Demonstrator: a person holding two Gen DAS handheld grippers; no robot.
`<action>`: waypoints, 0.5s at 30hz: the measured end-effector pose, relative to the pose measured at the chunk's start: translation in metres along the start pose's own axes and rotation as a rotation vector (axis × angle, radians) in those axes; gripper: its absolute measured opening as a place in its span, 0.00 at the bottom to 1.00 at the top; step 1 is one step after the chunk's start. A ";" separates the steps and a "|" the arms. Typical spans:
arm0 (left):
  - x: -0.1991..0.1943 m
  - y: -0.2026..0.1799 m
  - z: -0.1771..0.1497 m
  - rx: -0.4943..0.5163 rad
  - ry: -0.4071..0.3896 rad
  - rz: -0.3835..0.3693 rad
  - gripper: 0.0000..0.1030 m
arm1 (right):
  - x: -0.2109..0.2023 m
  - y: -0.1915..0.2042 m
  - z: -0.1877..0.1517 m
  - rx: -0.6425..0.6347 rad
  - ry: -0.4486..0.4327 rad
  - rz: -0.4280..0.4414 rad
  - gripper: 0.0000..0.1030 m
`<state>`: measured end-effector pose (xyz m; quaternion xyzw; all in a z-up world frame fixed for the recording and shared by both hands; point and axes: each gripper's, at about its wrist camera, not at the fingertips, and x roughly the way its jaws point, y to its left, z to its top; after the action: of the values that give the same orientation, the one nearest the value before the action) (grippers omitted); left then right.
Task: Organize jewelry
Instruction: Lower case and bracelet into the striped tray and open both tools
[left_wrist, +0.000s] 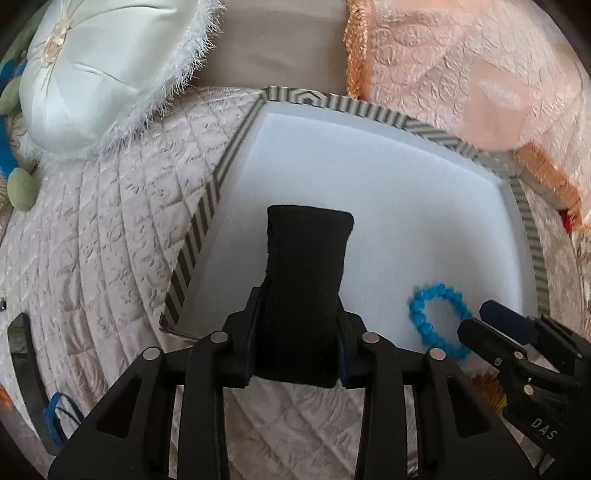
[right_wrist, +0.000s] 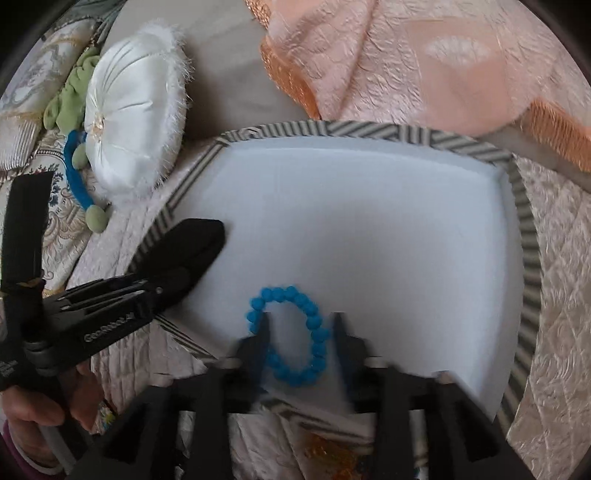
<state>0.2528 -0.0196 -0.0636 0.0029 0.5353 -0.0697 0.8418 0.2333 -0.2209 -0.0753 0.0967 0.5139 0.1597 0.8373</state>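
My right claw is spread wide, one finger on each side of the blue bead bracelet, low in the middle of the right wrist view. The left finger overlaps the beads on that side; the right finger stands apart from the ring. The fingers are blurred, so I cannot tell whether the left one actually touches the beads. The bracelet lies flat on the white foam pad of the striped-rim box, near the pad's lower edge.

My left claw has its black padded fingers pressed together with nothing between them, pointing over the left part of the same pad in the center of the left wrist view. From that camera the bracelet sits at the lower right of the frame, with my right claw just beside it.

The box rests on a quilted cream bedspread. A round white satin cushion fills the upper left, and a peach fringed cloth drapes over the upper right, covering the box's far corner.
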 end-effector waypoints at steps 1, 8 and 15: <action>-0.002 0.001 -0.006 0.002 0.003 0.002 0.35 | -0.001 0.001 -0.004 -0.015 0.004 -0.002 0.38; -0.015 0.015 -0.020 -0.047 -0.019 0.024 0.53 | -0.012 -0.002 -0.015 -0.018 -0.025 -0.006 0.38; -0.057 0.016 -0.034 -0.045 -0.102 0.054 0.54 | -0.048 0.015 -0.021 -0.060 -0.118 -0.027 0.38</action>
<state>0.2003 0.0057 -0.0278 -0.0051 0.4930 -0.0349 0.8693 0.1920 -0.2244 -0.0400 0.0738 0.4597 0.1575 0.8708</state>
